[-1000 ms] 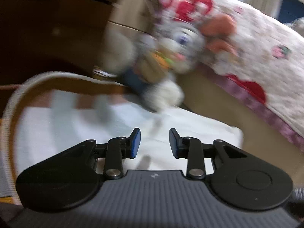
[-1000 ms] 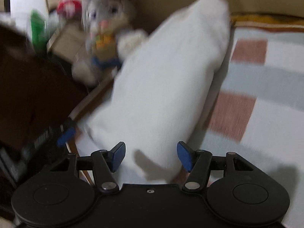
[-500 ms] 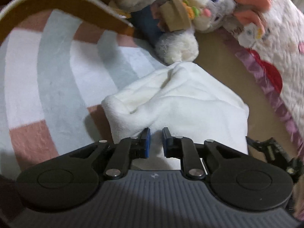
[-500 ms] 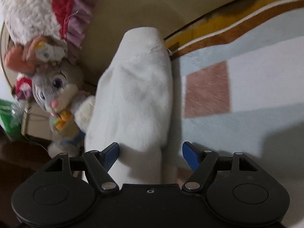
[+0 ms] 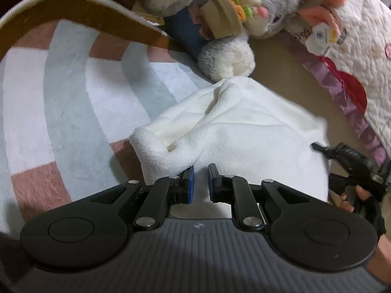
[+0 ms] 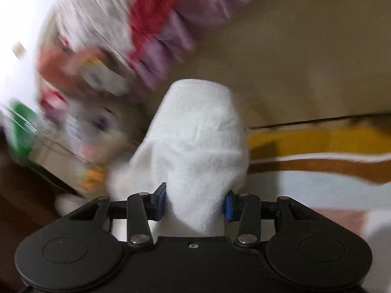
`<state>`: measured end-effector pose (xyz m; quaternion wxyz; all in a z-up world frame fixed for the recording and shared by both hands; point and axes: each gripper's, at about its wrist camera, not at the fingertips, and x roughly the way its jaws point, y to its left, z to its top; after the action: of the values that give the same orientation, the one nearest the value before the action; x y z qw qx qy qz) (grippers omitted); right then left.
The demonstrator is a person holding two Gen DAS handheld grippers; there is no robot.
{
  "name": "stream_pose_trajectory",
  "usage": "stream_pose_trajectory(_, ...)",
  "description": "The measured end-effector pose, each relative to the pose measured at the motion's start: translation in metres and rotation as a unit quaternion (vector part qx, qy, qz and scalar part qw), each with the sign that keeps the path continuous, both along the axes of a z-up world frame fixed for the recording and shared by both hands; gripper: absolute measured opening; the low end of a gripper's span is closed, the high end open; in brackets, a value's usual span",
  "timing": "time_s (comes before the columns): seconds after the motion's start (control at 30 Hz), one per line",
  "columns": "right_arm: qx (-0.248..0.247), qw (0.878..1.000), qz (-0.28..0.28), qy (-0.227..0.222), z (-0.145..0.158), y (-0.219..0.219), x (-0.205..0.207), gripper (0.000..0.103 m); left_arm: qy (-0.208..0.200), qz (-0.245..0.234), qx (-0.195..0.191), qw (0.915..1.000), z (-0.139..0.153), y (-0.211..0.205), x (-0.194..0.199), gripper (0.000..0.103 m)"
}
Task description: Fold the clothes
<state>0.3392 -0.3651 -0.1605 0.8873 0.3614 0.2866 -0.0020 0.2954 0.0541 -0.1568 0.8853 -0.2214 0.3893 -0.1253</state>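
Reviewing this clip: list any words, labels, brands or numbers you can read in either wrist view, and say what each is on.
No readable text in either view.
Small light mark on the left gripper body: a logo, not letters.
Paper tag on the plush rabbit: a drawn face only.
Green package: too blurred to read.

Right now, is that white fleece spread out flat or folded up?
Folded, though loosely: the white fleece lies doubled into a narrow bundle on the rug, an upper layer rolling over a lower one at its near edge.
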Motion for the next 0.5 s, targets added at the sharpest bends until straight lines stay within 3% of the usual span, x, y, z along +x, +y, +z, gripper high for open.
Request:
stream_pose_trajectory(0.07,-0.075,0.997,0.012,0.028,0.002,0.009,0.001,0.061,-0.001,-0.008,0.022,0.9997,0.004,-0.005,0.000,0.013)
stream_pose_trajectory(0.17,-0.132,0.990,-0.011,0.047,0.017,0.020,-0.009,0.078,0.012,-0.015,0.041,0.9990,0.013,-0.009,0.002,0.013)
stream_pose_trajectory(0.23,-0.162,0.986,-0.031,0.038,0.032,0.029,-0.024,0.078,0.016,-0.021,0.056,0.9981,0.020,-0.013,0.001,0.018)
stream_pose_trajectory(0.3,-0.177,0.984,-0.035,-0.001,0.049,0.039,-0.045,0.078,0.015,-0.028,0.069,0.9971,0.027,-0.018,-0.002,0.029)
stream_pose_trajectory(0.37,-0.168,0.986,-0.013,-0.015,0.060,0.048,-0.062,0.078,0.018,-0.025,0.067,0.9973,0.035,-0.022,-0.008,0.060)
stream_pose_trajectory(0.43,-0.169,0.986,0.012,-0.008,0.069,0.061,-0.081,0.078,0.020,-0.016,0.091,0.9955,0.044,-0.031,-0.018,0.073)
stream_pose_trajectory(0.5,-0.173,0.984,0.032,0.003,0.076,0.074,-0.105,0.078,0.019,-0.013,0.138,0.9902,0.054,-0.044,-0.034,0.076)
